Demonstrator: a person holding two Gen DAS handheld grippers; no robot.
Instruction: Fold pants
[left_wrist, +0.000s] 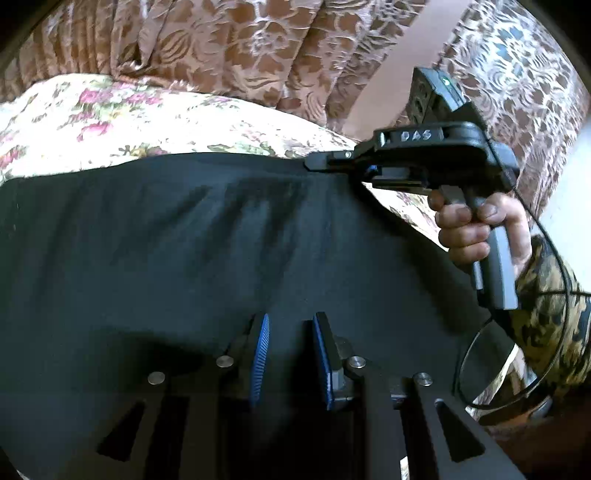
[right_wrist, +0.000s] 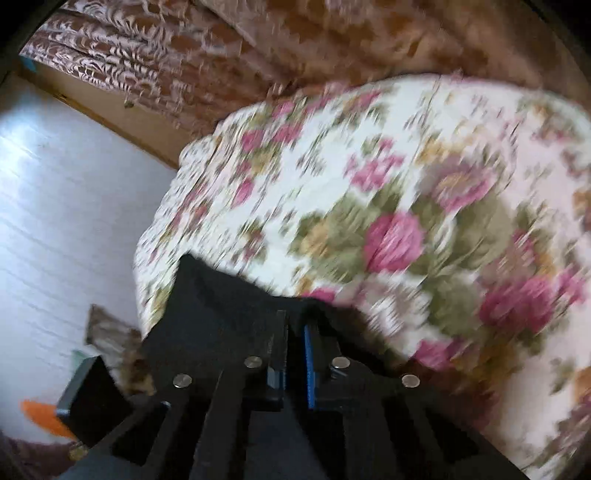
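I have dark pants (left_wrist: 221, 236) spread across the bed (left_wrist: 110, 110), which wears a floral cover; their far edge lies toward the cushions, their right corner near the bed's right side. My left gripper (left_wrist: 291, 354) sits low over the near part of the cloth, jaws narrow with a gap between the blue pads (left_wrist: 260, 354). Dark fabric lies under and around them, but I cannot tell whether any of it is pinched. Further right, my right gripper (left_wrist: 321, 164) is at the pants' far right corner, a hand (left_wrist: 476, 229) in a camouflage sleeve squeezing its grip. In its own blurred view the right gripper (right_wrist: 295, 363) has jaws nearly together on dark cloth, so I judge it holds that corner.

My worry from here: if the left jaws have no real bite, lifting will drag one side only and the fold will skew or bunch. The right hold looks shallow, at the very edge, so a quick pull could slip it free. The cable (left_wrist: 480, 350) looping by the sleeve might also snag the cloth.

I see no containers in either view.
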